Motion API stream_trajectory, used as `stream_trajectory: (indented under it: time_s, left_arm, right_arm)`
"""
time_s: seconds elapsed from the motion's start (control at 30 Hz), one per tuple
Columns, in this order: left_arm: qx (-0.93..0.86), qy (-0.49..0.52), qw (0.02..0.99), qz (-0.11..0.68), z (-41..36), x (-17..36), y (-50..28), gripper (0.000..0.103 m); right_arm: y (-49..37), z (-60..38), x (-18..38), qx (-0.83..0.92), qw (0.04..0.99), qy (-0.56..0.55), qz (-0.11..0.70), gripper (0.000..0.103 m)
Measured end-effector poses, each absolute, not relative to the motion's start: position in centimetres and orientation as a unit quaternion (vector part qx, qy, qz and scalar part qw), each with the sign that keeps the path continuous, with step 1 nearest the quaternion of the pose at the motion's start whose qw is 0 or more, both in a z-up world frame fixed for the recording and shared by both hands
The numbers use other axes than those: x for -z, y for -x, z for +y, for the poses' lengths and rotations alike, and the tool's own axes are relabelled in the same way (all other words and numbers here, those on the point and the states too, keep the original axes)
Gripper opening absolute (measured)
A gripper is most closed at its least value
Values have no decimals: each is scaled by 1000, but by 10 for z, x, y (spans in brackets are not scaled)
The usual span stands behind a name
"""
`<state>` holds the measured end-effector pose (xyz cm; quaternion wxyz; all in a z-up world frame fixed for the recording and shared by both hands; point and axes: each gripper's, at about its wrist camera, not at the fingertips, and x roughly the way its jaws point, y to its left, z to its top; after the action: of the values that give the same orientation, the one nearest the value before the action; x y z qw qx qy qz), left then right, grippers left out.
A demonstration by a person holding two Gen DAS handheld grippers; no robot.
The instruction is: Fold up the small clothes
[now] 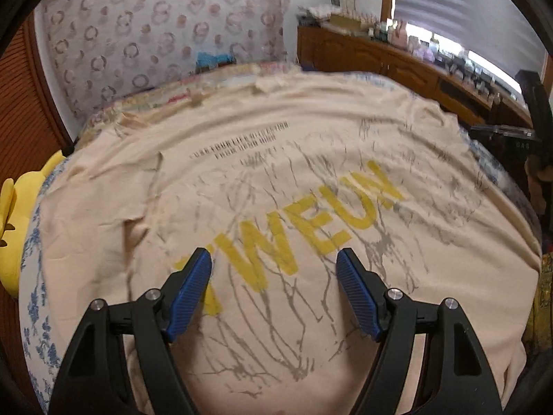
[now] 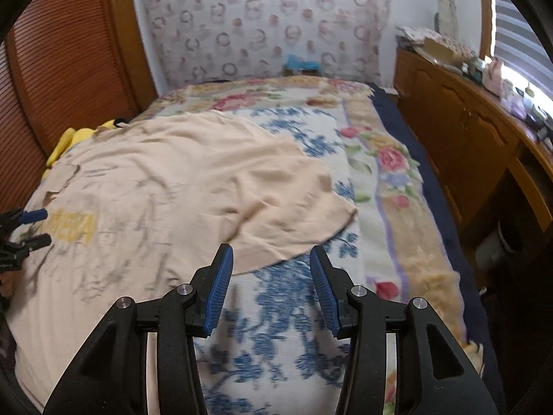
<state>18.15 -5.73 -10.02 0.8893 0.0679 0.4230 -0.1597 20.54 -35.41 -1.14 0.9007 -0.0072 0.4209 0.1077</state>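
Observation:
A beige T-shirt (image 1: 276, 145) with yellow letters and a grey branch print lies spread flat on the bed. My left gripper (image 1: 273, 256) hovers open above its printed middle, nothing between the blue pads (image 1: 191, 287). In the right wrist view the same T-shirt (image 2: 193, 180) covers the bed's left half, one rounded sleeve edge reaching toward the centre. My right gripper (image 2: 271, 249) is open just above that edge and the blue-flowered blanket (image 2: 276, 311), holding nothing. The left gripper (image 2: 31, 228) shows at the far left over the yellow print.
A floral blanket (image 2: 390, 159) covers the bed. A yellow plush toy (image 1: 13, 228) sits at the bed's left edge by a slatted wooden door (image 2: 69, 52). A patterned cloth (image 2: 269, 24) stands at the bed's far end. A cluttered wooden cabinet (image 2: 459, 131) runs along the right.

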Motion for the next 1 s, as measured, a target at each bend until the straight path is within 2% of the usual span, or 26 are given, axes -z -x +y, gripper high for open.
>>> stream_trajectory:
  time_s: [0.13, 0.37, 0.6, 0.67, 0.73, 0.8, 0.83, 1.0]
  left_arm:
    - [168, -70, 888, 423, -59, 99, -182, 76]
    - [190, -83, 878, 430, -70, 103, -184, 95]
    - [191, -84, 878, 430, -70, 103, -184, 96]
    - [191, -84, 878, 430, -69, 103, -183, 96]
    - [190, -85, 879, 430, -69, 102, -184, 96]
    - [189, -84, 879, 430, -69, 102, -184, 96]
    - [188, -84, 879, 430, -69, 102, -184, 96]
    - [187, -84, 879, 430, -69, 102, -185, 97]
  right_arm:
    - [-210, -362, 16, -103, 898, -4, 429, 47]
    - [-225, -364, 18, -102, 893, -17, 439, 47]
    - [-236, -357, 23, -83, 893, 11, 441, 46]
    - [-237, -351, 25, -82, 895, 33, 438, 35]
    - [-236, -347, 25, -92, 894, 41, 436, 17]
    - [-236, -344, 24, -93, 894, 52, 436, 5]
    - [-235, -343, 24, -95, 893, 54, 436, 2]
    - [-230, -344, 0, -106, 911, 36, 396, 1]
